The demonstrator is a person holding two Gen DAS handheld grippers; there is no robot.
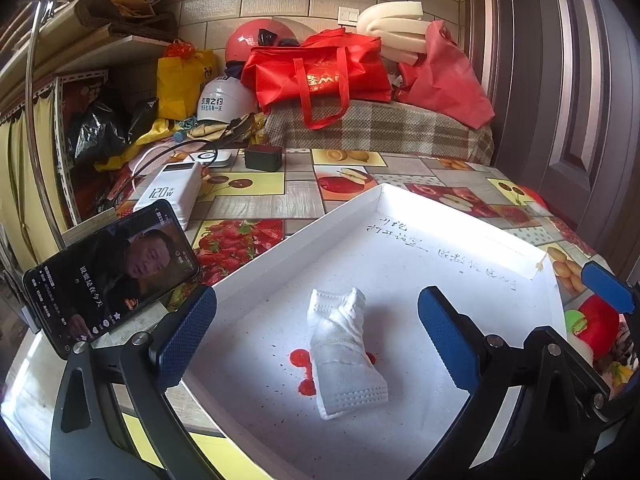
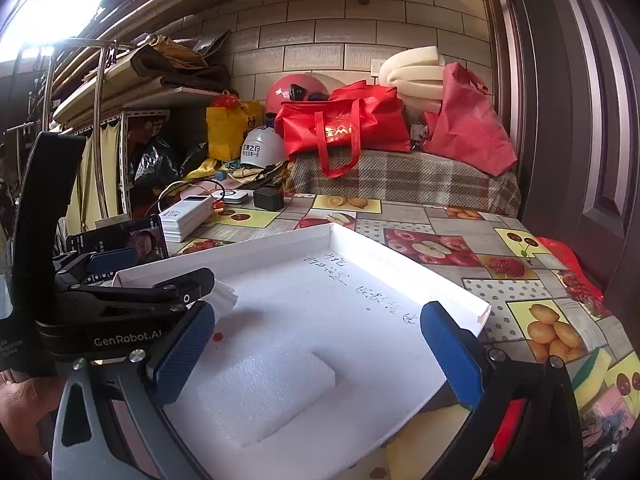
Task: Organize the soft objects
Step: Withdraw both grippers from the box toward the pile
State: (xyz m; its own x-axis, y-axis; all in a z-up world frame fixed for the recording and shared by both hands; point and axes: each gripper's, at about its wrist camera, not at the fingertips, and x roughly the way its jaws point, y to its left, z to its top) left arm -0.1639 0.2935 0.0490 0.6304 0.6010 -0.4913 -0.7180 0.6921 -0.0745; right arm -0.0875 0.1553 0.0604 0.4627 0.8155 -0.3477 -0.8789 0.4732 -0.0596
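Note:
A rolled white face mask (image 1: pixel 345 354) lies in a shallow white tray (image 1: pixel 280 240) over red stains. My left gripper (image 1: pixel 316 336) is open and empty, with the mask between its blue pads (image 1: pixel 188 332). In the right wrist view a white foam block (image 2: pixel 266 394) lies in the same tray (image 2: pixel 400 268). My right gripper (image 2: pixel 316 352) is open and empty above the foam block. The left gripper also shows in the right wrist view (image 2: pixel 120 300), covering most of the mask. A yellow-green sponge (image 2: pixel 592 376) and a red and green soft toy (image 1: pixel 596 320) lie right of the tray.
A phone (image 1: pixel 108 276) on a stand plays a video left of the tray. A white power bank (image 1: pixel 172 192) and a black charger (image 1: pixel 264 158) sit behind it on the fruit-print tablecloth (image 1: pixel 248 200). Red bags (image 1: pixel 320 72), helmets and foam pile up at the back wall.

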